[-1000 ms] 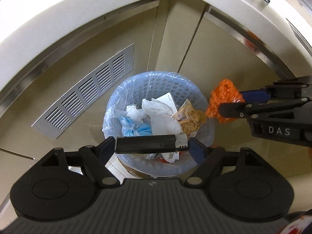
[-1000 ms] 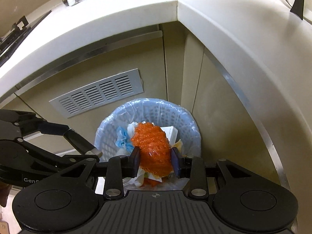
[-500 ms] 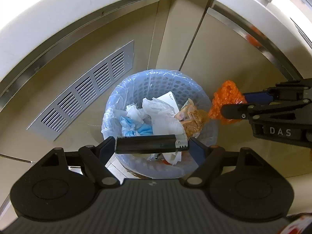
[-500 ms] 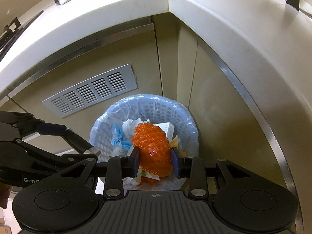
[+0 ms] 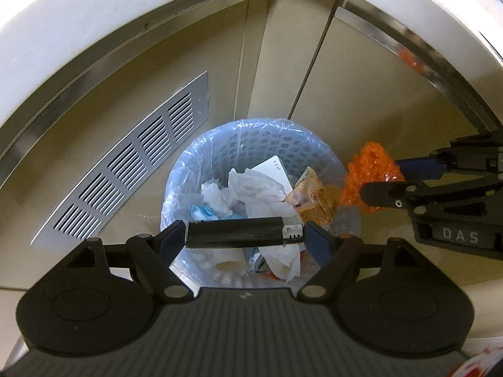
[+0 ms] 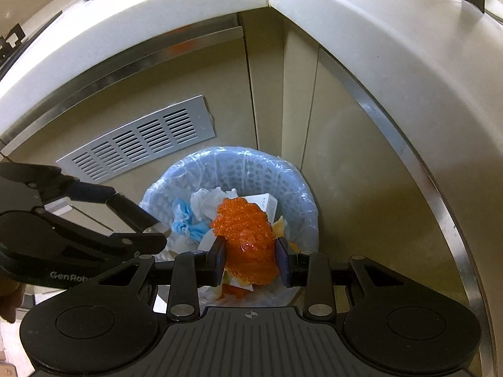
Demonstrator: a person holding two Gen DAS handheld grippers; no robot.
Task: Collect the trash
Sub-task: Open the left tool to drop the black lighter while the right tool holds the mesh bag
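Trash bin [image 5: 251, 144] by beige cabinets, left claw [image 5: 243, 235] gripping lighter [image 5: 239, 233], right claw [image 6: 251, 259] gripping orange wad [image 6: 246, 235].

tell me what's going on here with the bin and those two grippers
A person is throwing away trash with two handheld grippers. The left gripper holds a black lighter lengthwise over the lined bin. The right gripper is clamped on a crumpled orange wrapper above the same bin. Neither item has been released. The bin already contains tissues and paper.
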